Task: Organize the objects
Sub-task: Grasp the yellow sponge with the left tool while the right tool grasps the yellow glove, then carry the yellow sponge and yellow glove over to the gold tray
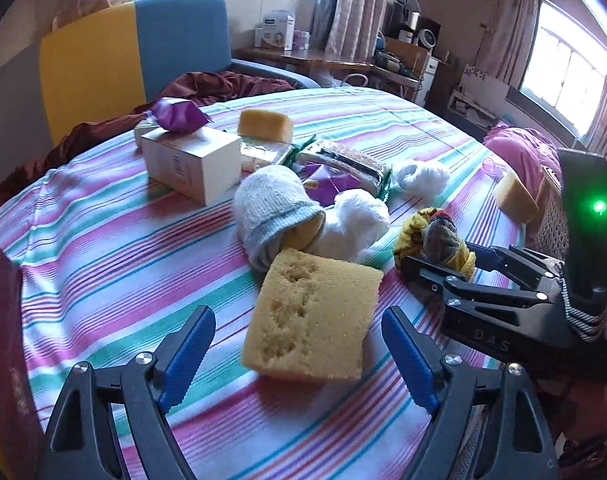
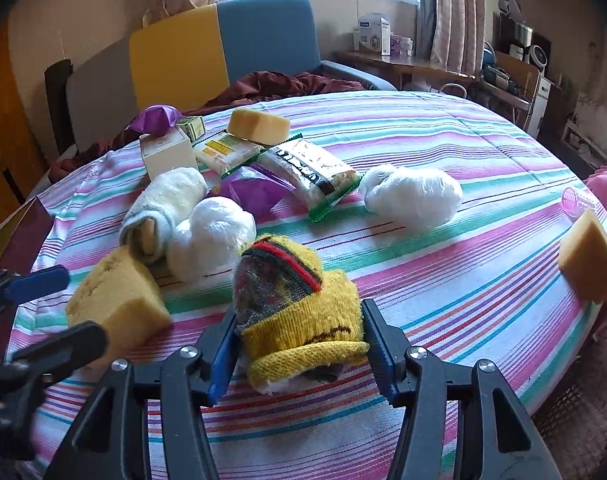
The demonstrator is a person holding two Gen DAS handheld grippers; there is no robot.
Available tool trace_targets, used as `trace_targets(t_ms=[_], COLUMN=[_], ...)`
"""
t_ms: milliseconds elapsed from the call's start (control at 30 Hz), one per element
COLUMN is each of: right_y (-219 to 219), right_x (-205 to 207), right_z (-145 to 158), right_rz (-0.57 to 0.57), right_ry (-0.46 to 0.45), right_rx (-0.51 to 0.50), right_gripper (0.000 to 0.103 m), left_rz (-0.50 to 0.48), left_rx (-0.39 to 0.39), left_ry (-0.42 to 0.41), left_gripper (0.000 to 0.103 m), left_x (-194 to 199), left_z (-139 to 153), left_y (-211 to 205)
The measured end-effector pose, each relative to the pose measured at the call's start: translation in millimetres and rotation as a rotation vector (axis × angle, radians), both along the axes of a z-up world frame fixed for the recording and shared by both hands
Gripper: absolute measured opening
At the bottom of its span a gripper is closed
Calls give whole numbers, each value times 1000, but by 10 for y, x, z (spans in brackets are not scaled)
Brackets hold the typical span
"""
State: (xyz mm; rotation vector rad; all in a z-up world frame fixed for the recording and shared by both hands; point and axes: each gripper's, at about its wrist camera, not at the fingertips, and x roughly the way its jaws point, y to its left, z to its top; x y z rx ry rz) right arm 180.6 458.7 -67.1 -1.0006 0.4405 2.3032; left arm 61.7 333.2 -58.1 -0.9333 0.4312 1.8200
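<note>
Gripping the rolled yellow sock (image 2: pixel 303 320) between both blue pads, the right gripper (image 2: pixel 303 356) tilts down toward the striped bedcover (image 2: pixel 443 304), the sock resting on the cloth at its tips; the left gripper (image 1: pixel 299 352) also points downward with its jaws spread wide and nothing between the pads, a large yellow sponge (image 1: pixel 313 316) lying flat just ahead at its twelve o'clock, untouched; seen from the left wrist, the right gripper sits at three o'clock with the yellow sock at its tip; beyond the sponge a rolled white sock (image 1: pixel 273 210) leans against a white plastic-wrapped bundle (image 1: pixel 359 216), blocking the straight path to the white box (image 1: pixel 191 160) at eleven o'clock; a purple wrapper (image 1: pixel 179 114) rests on that box; snack packets (image 2: pixel 311 172) lie mid-bed; counted: three yellow sponges, one near, one far (image 1: pixel 265 124), one at the bed's right edge (image 2: pixel 589 258); two white bundles, the second (image 2: pixel 411 194) at one o'clock from the right gripper; two rolled socks.
</note>
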Motion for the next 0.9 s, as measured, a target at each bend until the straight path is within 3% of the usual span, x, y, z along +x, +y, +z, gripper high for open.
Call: trace_targets(t_ms=[100, 133, 200, 333, 900], right_y=[6, 2, -2, -9, -83], right_x=[-10, -14, -21, -26, -54], right_z=[-2, -2, -4, -9, -33], right_rz=[-1, -1, -1, 0, 11], right_ry=[1, -1, -1, -7, -35], right_rx=[-5, -3, 0, 9, 69], right_gripper=[58, 58, 58, 58, 58], left_rz=[-29, -41, -57, -28, 46], left_rx=[14, 10, -5, 35, 73], left_ry=[39, 56, 71, 64, 5], left_gripper=[82, 71, 59, 59, 52], left_x=[51, 75, 102, 105, 128], left_z=[-21, -44, -96, -142, -105], left_y=[19, 26, 30, -66, -525])
